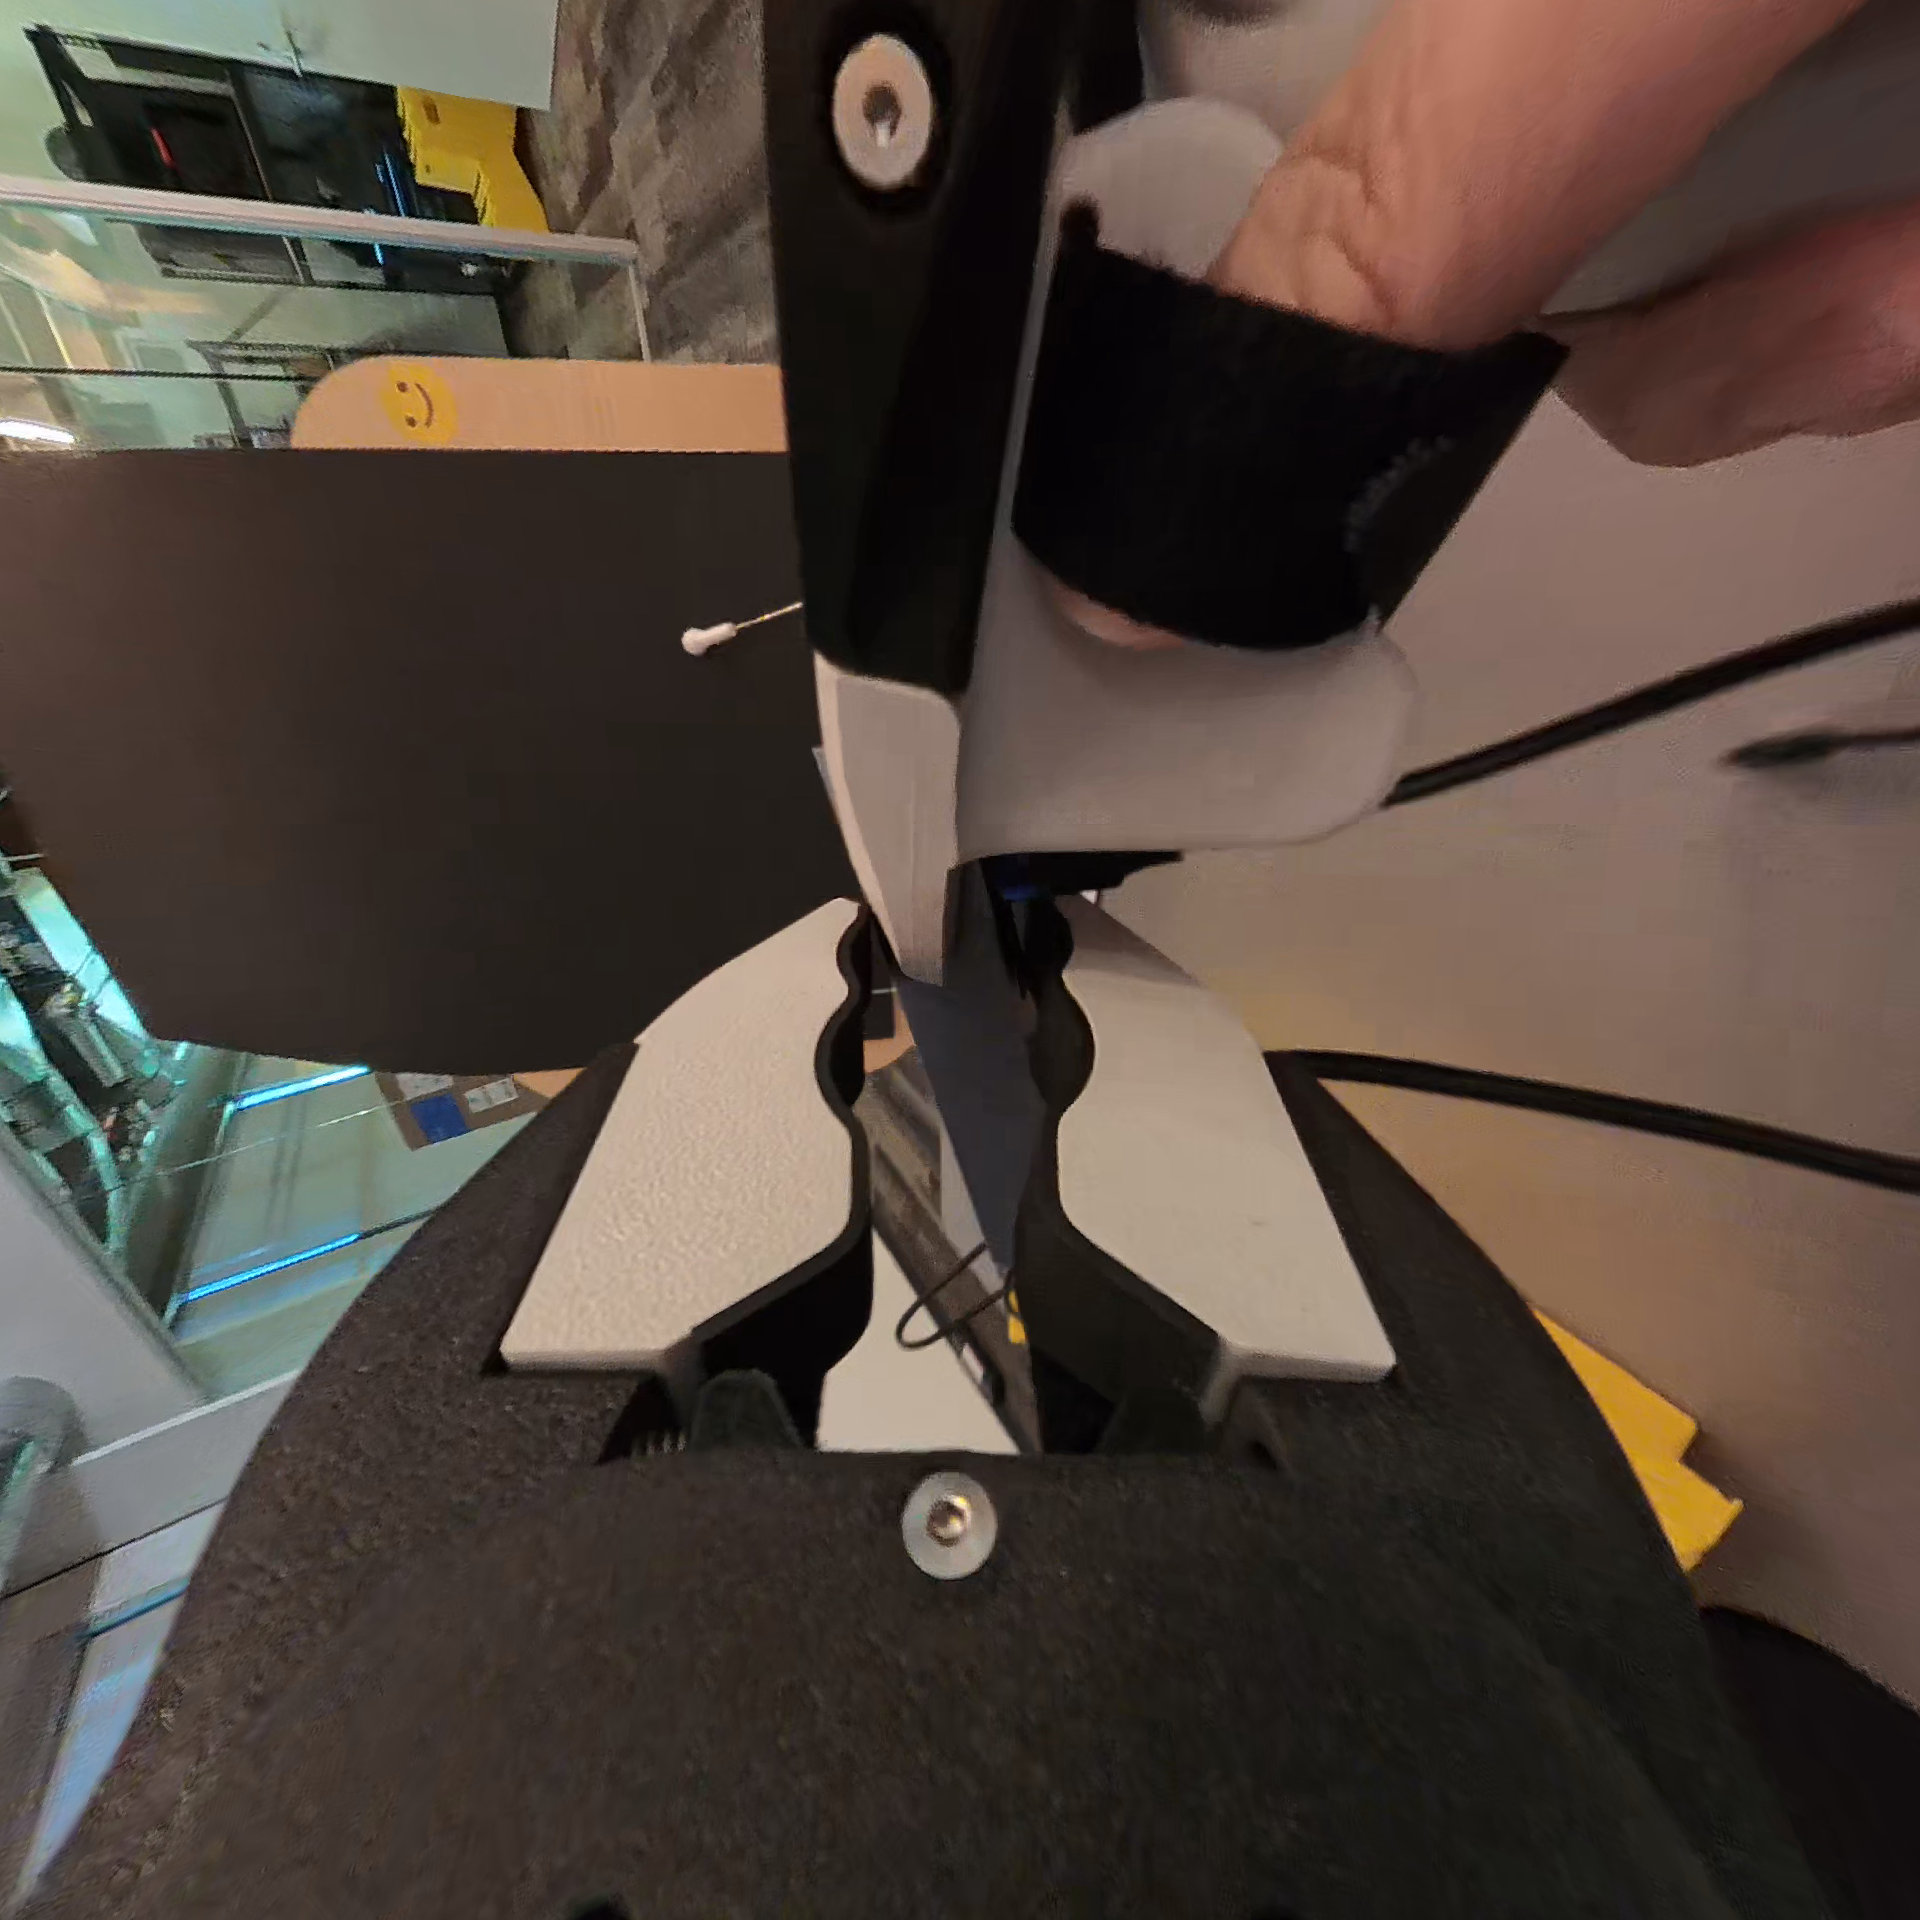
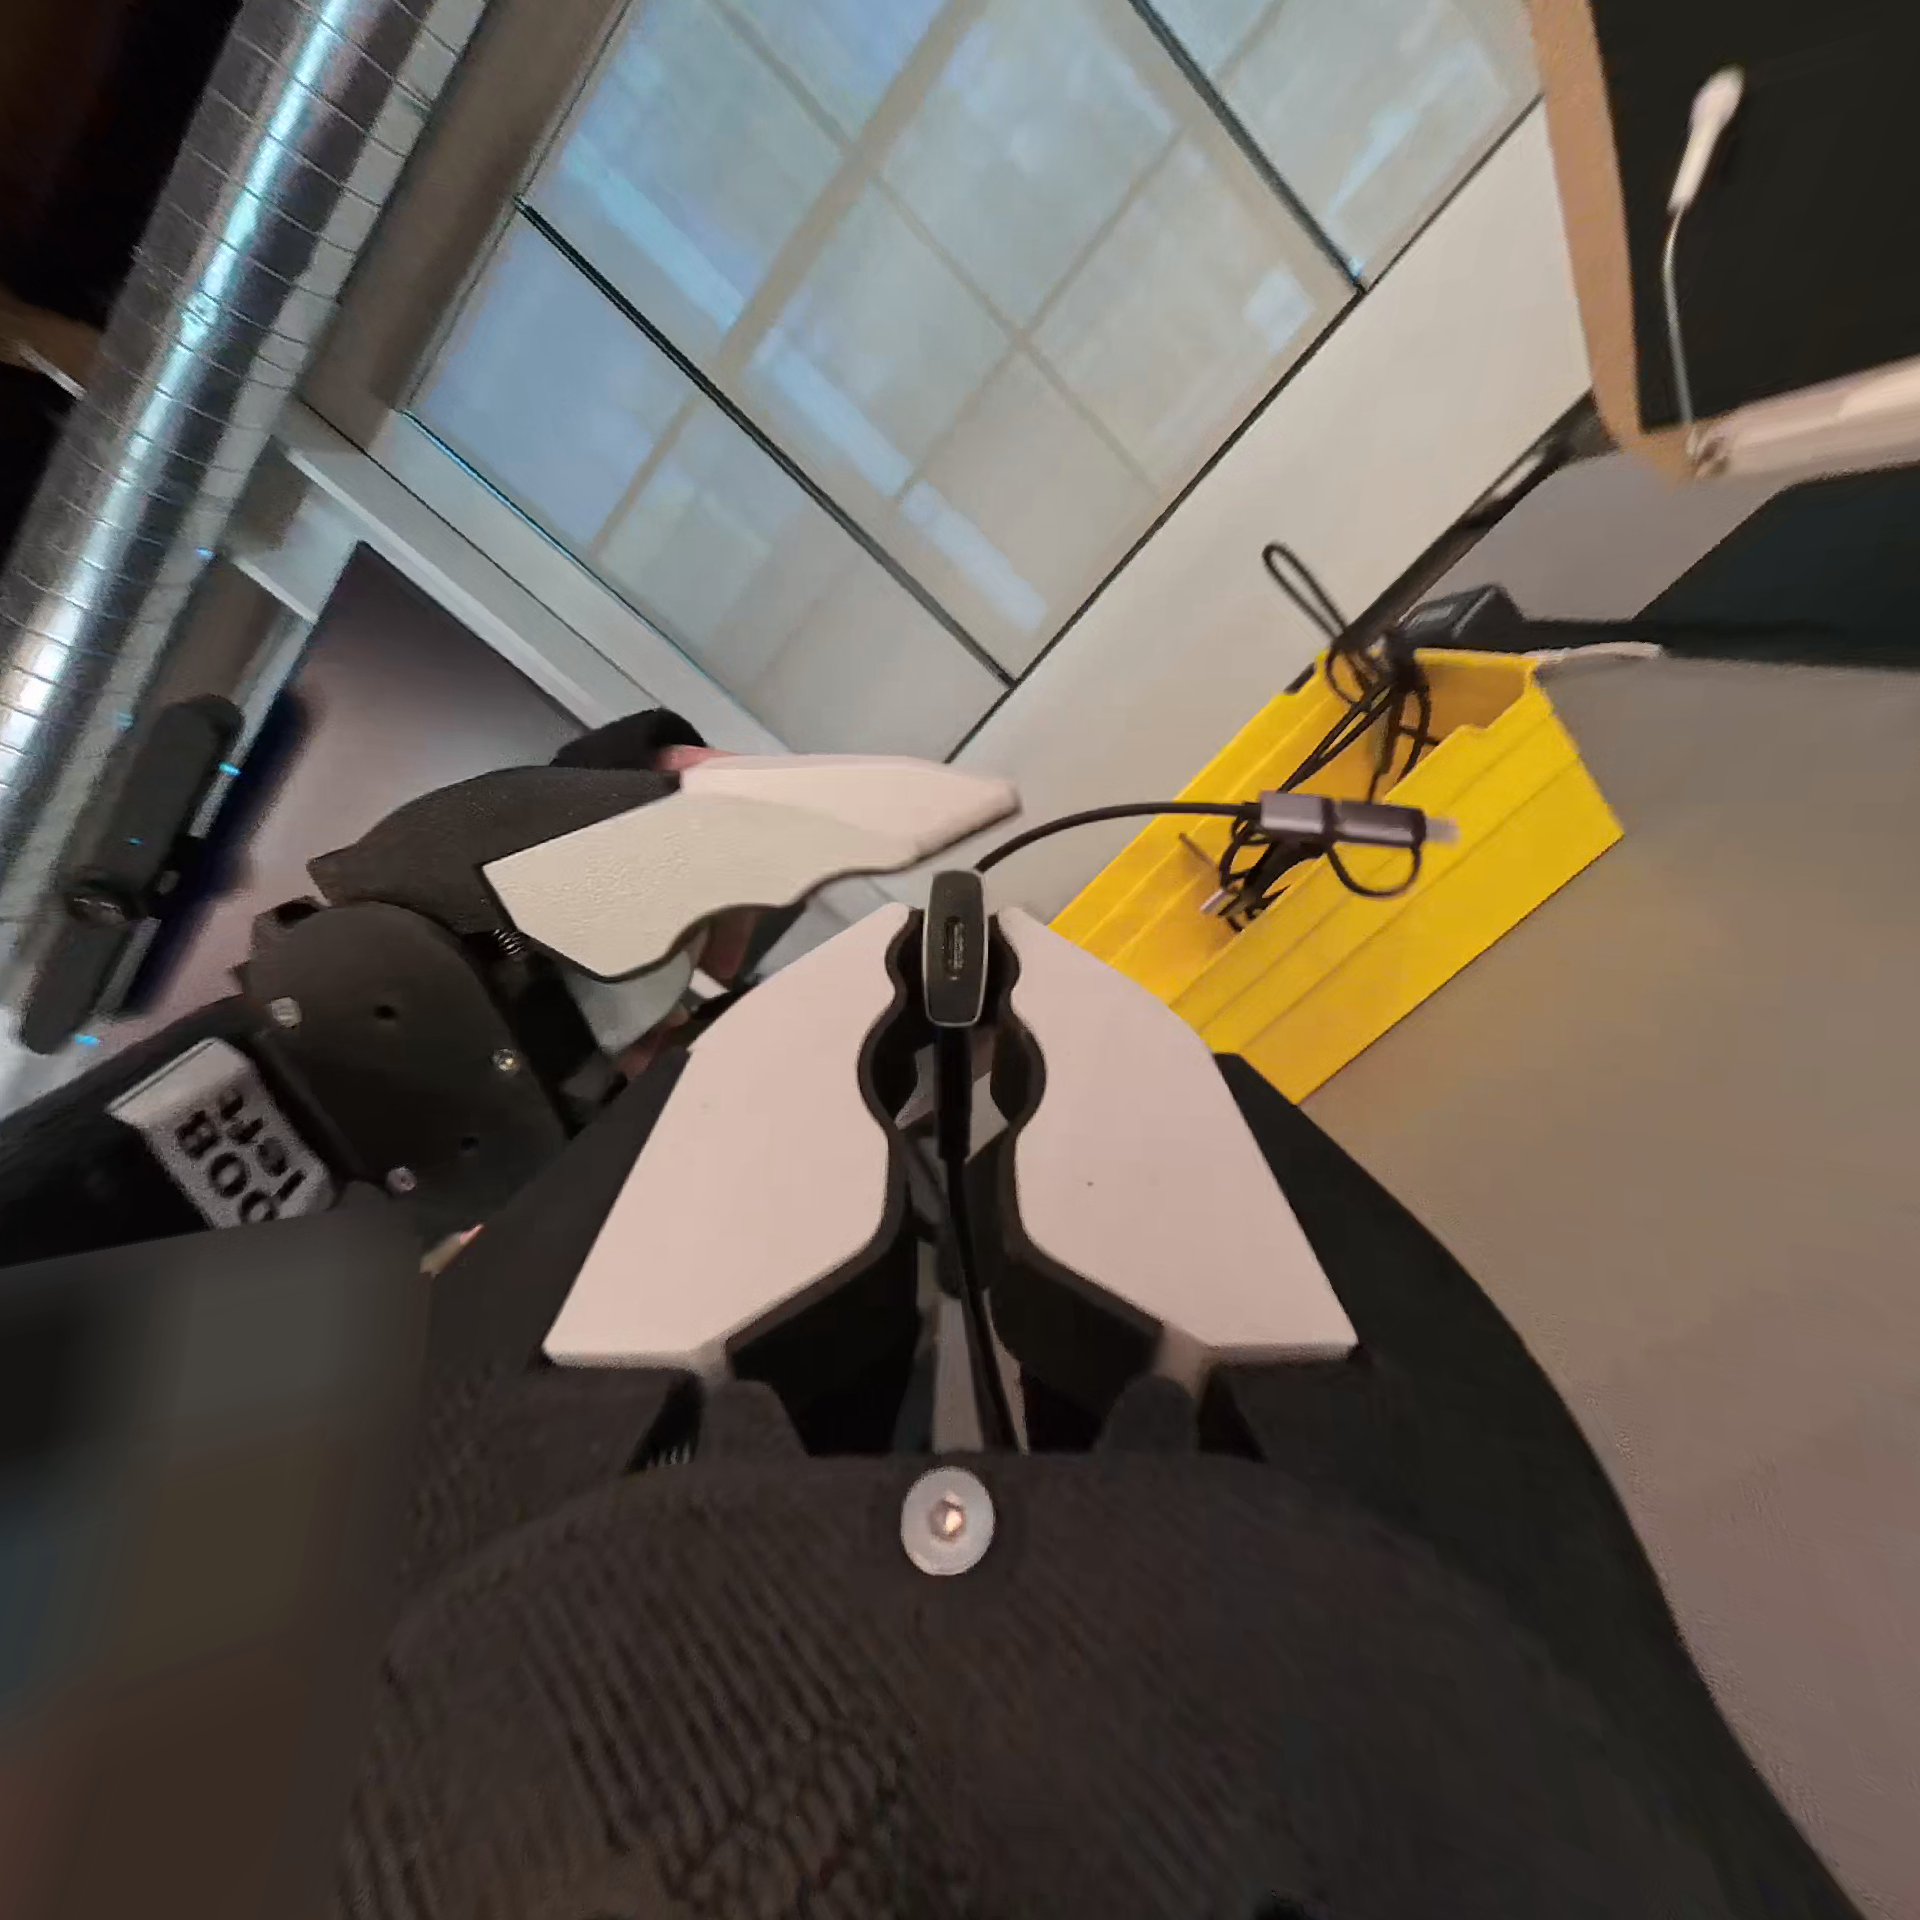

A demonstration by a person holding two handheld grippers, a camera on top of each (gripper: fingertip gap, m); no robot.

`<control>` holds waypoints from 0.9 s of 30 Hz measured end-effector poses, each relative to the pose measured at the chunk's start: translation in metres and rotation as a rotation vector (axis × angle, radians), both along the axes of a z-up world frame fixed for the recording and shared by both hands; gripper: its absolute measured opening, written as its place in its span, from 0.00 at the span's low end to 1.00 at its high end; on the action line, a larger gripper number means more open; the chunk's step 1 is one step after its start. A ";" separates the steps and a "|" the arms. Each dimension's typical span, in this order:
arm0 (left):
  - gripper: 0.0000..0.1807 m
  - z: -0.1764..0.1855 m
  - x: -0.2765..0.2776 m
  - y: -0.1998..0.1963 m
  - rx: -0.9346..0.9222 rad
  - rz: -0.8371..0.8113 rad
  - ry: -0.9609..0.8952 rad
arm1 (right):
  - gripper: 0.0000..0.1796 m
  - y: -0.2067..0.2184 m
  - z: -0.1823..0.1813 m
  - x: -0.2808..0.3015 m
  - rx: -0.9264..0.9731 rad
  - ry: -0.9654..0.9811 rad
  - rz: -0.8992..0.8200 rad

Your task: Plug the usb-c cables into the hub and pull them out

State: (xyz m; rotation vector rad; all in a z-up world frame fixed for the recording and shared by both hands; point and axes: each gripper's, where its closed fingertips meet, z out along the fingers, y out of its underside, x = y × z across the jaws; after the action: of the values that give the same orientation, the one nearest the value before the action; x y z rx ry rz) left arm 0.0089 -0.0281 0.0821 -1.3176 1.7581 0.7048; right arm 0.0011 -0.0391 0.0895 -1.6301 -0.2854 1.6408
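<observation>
The grey tabletop (image 2: 1662, 1143) carries a yellow bin (image 2: 1455, 883) with a tangle of black leads in it.

The right gripper (image 2: 954, 925) has its fingers pressed onto a small dark body with a slot port in its end, which I take to be the hub (image 2: 954, 945). It sits at the very fingertips with its long axis along the fingers and the port end toward the camera. A black cable (image 2: 1101, 821) arcs from it toward the bin and ends in a grey plug (image 2: 1340, 821), which hangs in the air above the bin, well clear of the hub.

The left gripper (image 1: 951, 935) is the nearer one for the plugging. In the right wrist view its white finger lies just beyond and to the left of the hub. In its own view the fingers stand a narrow gap apart, with the right gripper's tip coming down between them from above.

A dark blue-grey slab fills that gap. I cannot tell whether it is a cable end being pinched or part of the other gripper. No free plug is visible near the port, and the hub's other ports are hidden.
</observation>
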 end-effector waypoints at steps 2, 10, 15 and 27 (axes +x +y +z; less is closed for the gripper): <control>0.20 -0.002 -0.005 -0.003 -0.054 -0.012 -0.107 | 0.06 0.002 -0.009 -0.003 -0.070 0.037 0.058; 0.41 0.006 -0.072 -0.021 0.024 -0.181 -0.560 | 0.06 0.020 -0.031 0.002 -0.277 0.248 0.170; 0.39 -0.025 -0.068 -0.006 0.300 -0.280 -0.367 | 0.06 0.026 -0.040 0.005 -0.355 0.322 0.212; 0.16 -0.054 -0.026 -0.001 0.371 -0.596 -0.328 | 0.06 0.018 -0.060 0.004 -0.425 0.191 0.304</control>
State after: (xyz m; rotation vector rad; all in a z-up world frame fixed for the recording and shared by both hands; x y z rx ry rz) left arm -0.0171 -0.0287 0.0285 -0.5705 1.5404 0.4142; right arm 0.0055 -0.0209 0.0300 -1.7811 -0.0908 2.1890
